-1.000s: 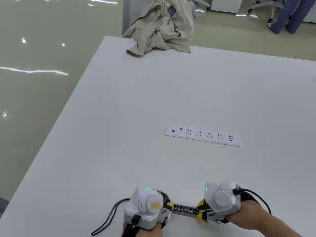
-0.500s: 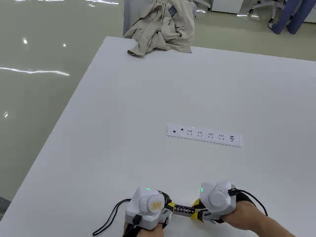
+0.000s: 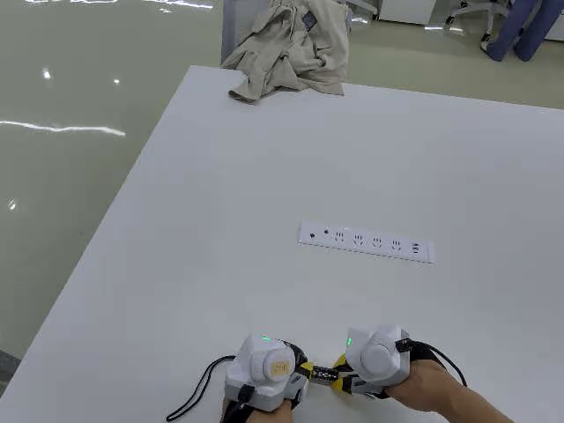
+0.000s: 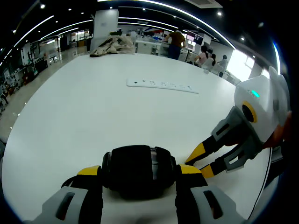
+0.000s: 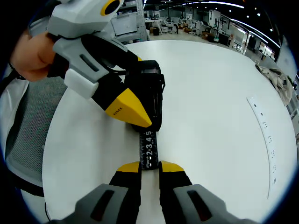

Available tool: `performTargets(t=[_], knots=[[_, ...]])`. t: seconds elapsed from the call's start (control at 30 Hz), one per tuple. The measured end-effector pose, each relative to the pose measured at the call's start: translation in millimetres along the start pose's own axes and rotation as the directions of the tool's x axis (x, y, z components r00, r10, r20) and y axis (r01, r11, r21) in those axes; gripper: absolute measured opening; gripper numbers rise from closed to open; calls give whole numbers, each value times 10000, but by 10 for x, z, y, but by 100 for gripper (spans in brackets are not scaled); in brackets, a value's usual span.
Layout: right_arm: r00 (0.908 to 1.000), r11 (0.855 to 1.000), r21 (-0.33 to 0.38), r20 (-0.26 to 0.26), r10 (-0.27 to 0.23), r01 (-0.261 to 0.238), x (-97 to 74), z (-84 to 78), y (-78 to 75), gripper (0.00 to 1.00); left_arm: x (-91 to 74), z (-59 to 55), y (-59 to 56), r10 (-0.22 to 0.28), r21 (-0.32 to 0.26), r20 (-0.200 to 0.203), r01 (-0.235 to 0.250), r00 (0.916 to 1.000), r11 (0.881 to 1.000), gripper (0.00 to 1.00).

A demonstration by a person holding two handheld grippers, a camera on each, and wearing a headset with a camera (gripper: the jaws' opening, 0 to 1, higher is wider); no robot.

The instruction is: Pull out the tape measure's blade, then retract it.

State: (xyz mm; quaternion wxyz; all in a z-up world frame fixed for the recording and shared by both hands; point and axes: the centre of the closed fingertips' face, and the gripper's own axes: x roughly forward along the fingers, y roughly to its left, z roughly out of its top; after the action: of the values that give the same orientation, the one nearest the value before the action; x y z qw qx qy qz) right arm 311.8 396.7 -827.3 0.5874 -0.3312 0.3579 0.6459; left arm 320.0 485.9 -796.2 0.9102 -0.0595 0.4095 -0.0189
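Observation:
The black tape measure case (image 4: 138,169) rests on the white table, and my left gripper (image 4: 138,173) is shut on its sides with its yellow-tipped jaws. A short stretch of black blade (image 5: 148,148) with white numbers runs out of the case (image 5: 149,95). My right gripper (image 5: 149,167) is shut on the blade's end. In the head view both grippers sit at the table's near edge, left gripper (image 3: 300,374) and right gripper (image 3: 342,379) close together, with the blade (image 3: 322,374) bridging the small gap.
A white power strip (image 3: 366,241) lies mid-table beyond the grippers. A beige garment (image 3: 286,44) is heaped at the far edge. A black cord (image 3: 198,392) trails left of the left gripper. The table's left edge (image 3: 115,211) drops to a shiny floor.
My right gripper has moved left toward the left gripper, and the exposed blade between them has grown shorter. The left gripper and case stayed in place.

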Motion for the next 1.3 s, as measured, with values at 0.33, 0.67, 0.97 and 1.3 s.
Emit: performTargets(t=[0.33,0.67,0.97,1.3], knots=[[10000,9996,-257,49,-69,71,48,81,7,13,2,-1,1,11,-13,-6,-11,10000,10000,60],[9991,9975,-622,272,-332,349,61,149,7,13,-8,4,-2,32,-61,-4,-32,10000,10000,60],[9988,9970,-663,279,-392,410,97,179,-2,13,-3,3,-3,28,-5,30,-28,10000,10000,60],[9986,9976,-563,369,-383,403,153,254,7,13,-4,14,-4,40,224,269,-46,9996,9997,59]])
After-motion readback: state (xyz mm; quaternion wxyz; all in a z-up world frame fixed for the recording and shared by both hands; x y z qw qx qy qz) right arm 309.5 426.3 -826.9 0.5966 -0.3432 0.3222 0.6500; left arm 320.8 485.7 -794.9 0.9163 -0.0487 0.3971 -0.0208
